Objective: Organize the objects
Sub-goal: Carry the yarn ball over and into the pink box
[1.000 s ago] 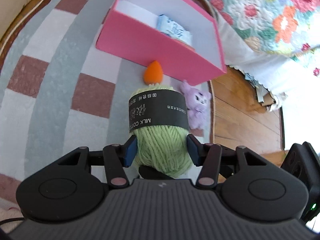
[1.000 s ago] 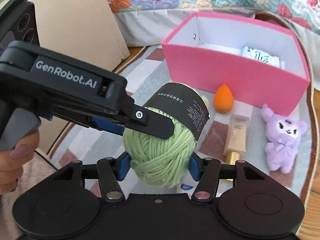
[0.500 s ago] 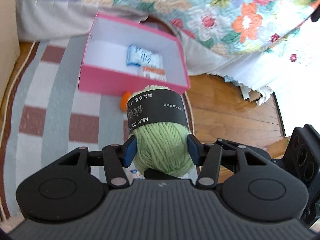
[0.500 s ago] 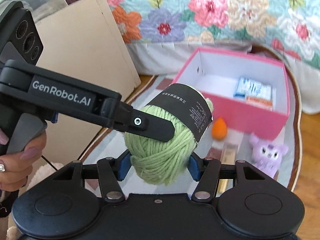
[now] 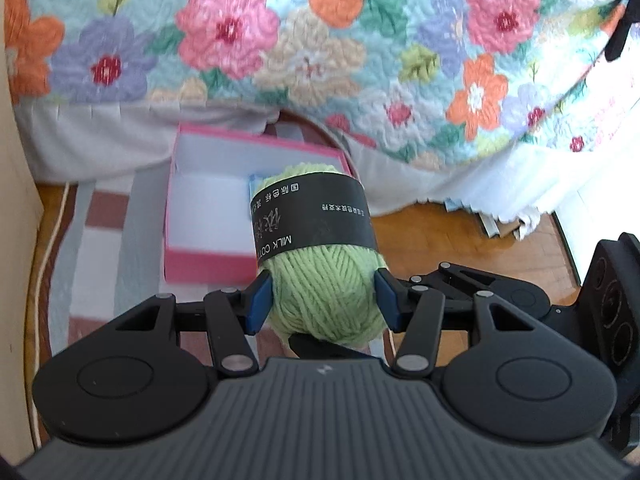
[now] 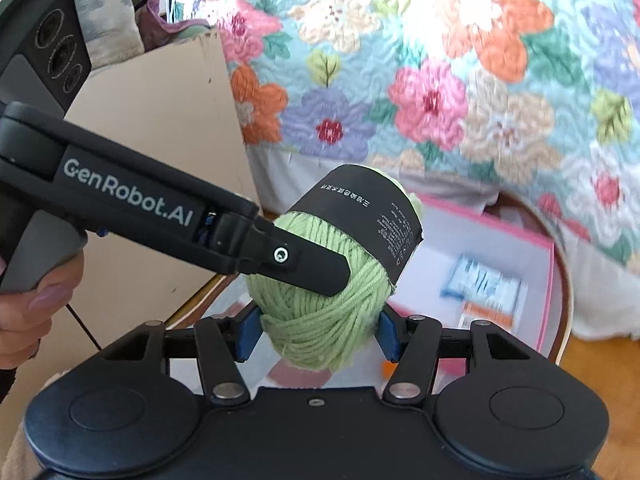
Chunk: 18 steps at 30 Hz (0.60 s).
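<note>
Two grippers: the left gripper (image 5: 322, 300) and the right gripper (image 6: 316, 330) both clamp the same green yarn skein (image 5: 320, 264), each with its blue pads pressed into the wool on either side.
Skein position: held in the air, above the near edge of the pink box (image 5: 208, 258), black paper band (image 6: 368, 220) toward the far end.
Box contents: a blue-and-white packet (image 6: 480, 284) lies inside; the rest of the white floor looks bare.
Step in hand: by my reading, carrying the skein over the box to set it in.
Doing it well: move both hands together so the soft wool does not twist or slip; lower it onto the bare part of the floor, beside the packet.
Release: part one pair of pads first, then the other, once the skein rests.
Risk: the near wall may catch the skein if it comes in low.
</note>
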### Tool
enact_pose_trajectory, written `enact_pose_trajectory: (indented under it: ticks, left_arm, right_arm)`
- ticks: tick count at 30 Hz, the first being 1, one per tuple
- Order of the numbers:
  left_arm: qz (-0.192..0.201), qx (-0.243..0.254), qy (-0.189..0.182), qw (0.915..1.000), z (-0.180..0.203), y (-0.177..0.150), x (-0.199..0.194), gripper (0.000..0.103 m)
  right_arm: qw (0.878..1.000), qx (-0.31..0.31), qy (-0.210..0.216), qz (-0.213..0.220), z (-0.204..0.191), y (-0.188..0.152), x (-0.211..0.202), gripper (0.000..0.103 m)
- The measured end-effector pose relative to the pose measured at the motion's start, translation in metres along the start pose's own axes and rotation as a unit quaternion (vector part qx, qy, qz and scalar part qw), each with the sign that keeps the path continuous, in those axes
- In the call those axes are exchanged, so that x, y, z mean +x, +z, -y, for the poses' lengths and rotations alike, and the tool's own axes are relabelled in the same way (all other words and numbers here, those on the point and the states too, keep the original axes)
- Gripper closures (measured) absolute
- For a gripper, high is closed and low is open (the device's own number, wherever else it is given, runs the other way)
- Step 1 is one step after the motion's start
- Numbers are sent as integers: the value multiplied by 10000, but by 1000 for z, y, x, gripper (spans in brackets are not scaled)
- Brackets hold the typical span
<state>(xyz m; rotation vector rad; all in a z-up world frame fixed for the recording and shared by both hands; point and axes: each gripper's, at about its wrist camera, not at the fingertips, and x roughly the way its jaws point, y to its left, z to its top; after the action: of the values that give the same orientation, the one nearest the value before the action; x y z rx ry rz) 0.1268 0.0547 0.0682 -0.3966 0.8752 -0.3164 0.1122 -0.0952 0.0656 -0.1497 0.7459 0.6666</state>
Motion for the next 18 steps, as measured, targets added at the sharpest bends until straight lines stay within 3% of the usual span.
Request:
enact_pose_trajectory:
  ticks: [8, 14, 18]
  left_arm:
    - [186, 207, 65, 9996, -12, 63, 36, 51]
    - [-126, 243, 44, 9996, -34, 97, 96, 51]
    - [-366, 229, 95, 9990, -48, 103, 146, 51]
  right_arm:
    - [9986, -265, -101, 454, 37, 42, 37, 40]
    - [9981, 439, 256, 337, 95, 57, 87, 40]
    - [9978, 632, 170, 83, 119, 50, 128, 40]
